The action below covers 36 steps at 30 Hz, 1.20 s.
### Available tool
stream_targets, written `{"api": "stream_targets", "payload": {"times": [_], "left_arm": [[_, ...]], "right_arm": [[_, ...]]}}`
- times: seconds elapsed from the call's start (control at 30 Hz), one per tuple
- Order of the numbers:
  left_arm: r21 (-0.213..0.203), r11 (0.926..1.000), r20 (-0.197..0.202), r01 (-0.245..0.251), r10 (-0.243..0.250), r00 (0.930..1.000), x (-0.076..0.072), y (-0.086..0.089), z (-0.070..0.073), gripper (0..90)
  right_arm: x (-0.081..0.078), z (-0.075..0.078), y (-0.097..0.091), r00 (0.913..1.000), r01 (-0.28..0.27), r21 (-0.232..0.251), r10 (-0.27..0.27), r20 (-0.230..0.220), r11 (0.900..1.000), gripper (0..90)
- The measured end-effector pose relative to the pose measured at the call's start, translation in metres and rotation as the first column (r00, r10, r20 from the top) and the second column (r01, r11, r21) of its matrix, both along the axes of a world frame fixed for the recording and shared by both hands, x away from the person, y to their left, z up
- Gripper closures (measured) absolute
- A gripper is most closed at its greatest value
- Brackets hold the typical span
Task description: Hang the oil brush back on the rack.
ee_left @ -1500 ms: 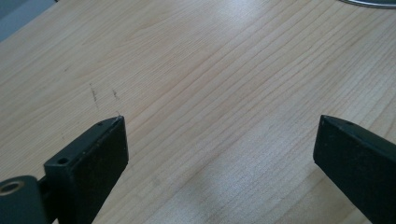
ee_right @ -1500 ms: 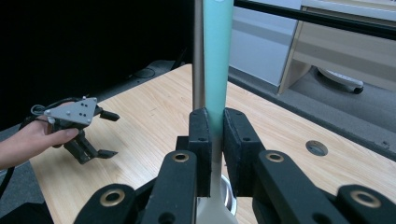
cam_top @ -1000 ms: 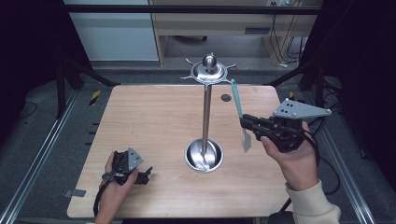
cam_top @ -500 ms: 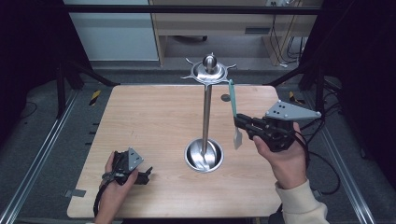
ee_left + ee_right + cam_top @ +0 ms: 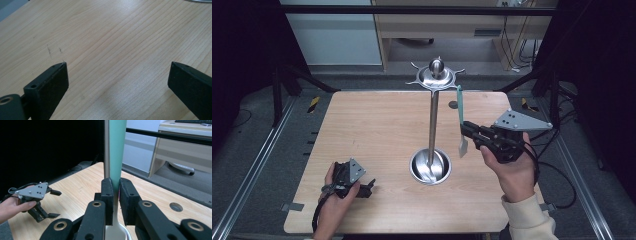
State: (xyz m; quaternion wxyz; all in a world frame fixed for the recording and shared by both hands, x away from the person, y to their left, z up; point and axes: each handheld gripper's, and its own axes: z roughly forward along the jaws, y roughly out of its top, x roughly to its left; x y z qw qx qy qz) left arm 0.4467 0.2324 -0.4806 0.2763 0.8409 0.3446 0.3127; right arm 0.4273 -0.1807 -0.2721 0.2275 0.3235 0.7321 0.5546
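Leftward since a second ago, the right gripper [image 5: 468,131] has carried its teal-handled utensil [image 5: 460,112] nearer the steel stand [image 5: 432,125], jaws clamped on the upright handle at the stand's three o'clock. At eight o'clock, the left gripper [image 5: 364,186] rests on the table [image 5: 372,125], jaws apart.

right gripper [image 5: 113,195] | jaws clamp teal-handled utensil [image 5: 117,152] | upright

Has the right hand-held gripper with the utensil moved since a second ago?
Yes. The right hand-held gripper, shut on the teal-handled utensil, has shifted slightly left toward the stand's pole and farther up the table.
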Motion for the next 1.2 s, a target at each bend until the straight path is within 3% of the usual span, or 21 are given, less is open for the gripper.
{"api": "stream_targets", "payload": {"times": [1.2], "left_arm": [[0.0, 1.0, -0.002, 0.001, -0.001, 1.0, -0.0001, -0.0001, -0.0003, 2.9]], "right_arm": [[0.0063, -0.0036, 0.0045, 0.9999, -0.013, 0.012, 0.013, 0.001, 0.9998, 82.0]]}}
